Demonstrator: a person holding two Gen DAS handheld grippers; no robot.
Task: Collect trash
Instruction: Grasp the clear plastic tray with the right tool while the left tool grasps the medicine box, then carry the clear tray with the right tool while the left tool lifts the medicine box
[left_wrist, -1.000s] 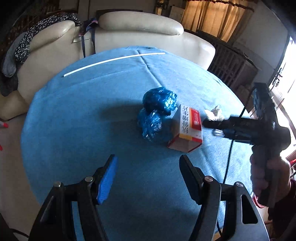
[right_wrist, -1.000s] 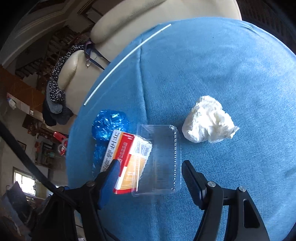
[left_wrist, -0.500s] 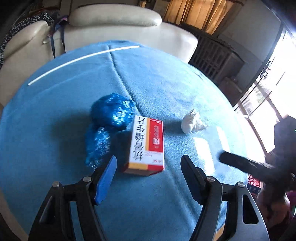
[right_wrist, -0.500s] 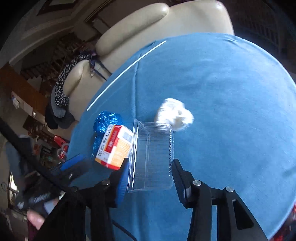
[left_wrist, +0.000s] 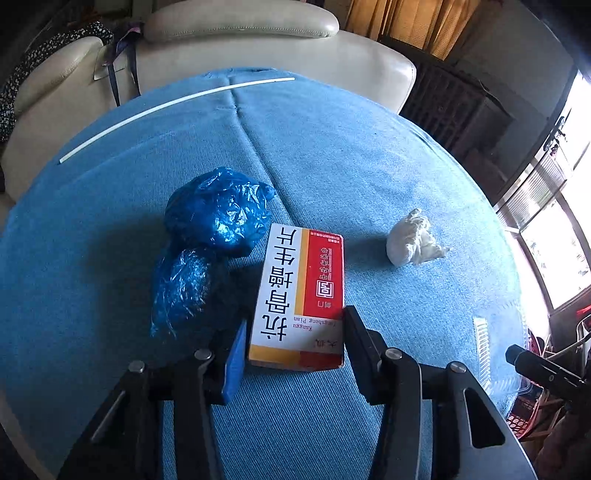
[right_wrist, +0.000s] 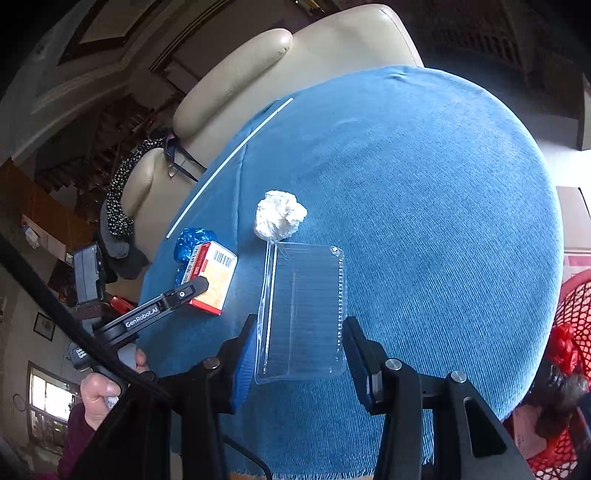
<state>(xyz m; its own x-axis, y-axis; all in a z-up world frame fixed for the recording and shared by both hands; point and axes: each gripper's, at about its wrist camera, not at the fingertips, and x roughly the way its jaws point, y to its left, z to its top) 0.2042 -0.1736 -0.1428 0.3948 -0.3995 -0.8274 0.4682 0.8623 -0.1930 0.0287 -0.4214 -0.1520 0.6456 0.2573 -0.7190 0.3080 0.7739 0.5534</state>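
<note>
Tablecloth first: blue woven fabric (left_wrist: 369, 166) is covering a round table, with a crease running up the middle and a long thin white stick (left_wrist: 177, 101) lying near the far edge. Cream leather sofa (left_wrist: 240, 40) is sitting right behind the table, orange-brown curtains (left_wrist: 406, 22) are hanging in the back, and bright windows are glaring on the right. A red mesh plastic basket (right_wrist: 576, 314) is poking in beside the table in the right wrist view.

Trash on the cloth: two crumpled blue plastic bags (left_wrist: 218, 214) are sitting just beside a white, red and yellow cardboard medicine box (left_wrist: 299, 291), and a crumpled white tissue ball (left_wrist: 412, 243) is lying apart to the right.

The left gripper (left_wrist: 293, 343) is closing its jaws around the near end of the box; the right finger is touching the box's side, the blue-padded left one is looking a hair off it. The right gripper (right_wrist: 299, 350) is clamping a clear ribbed plastic clamshell container (right_wrist: 303, 310), jaws narrowed onto its sides.

Compared with a second ago, the left gripper has slid over from open cloth to straddle the box, and the right one has carried the container away from the box toward the table edge.
</note>
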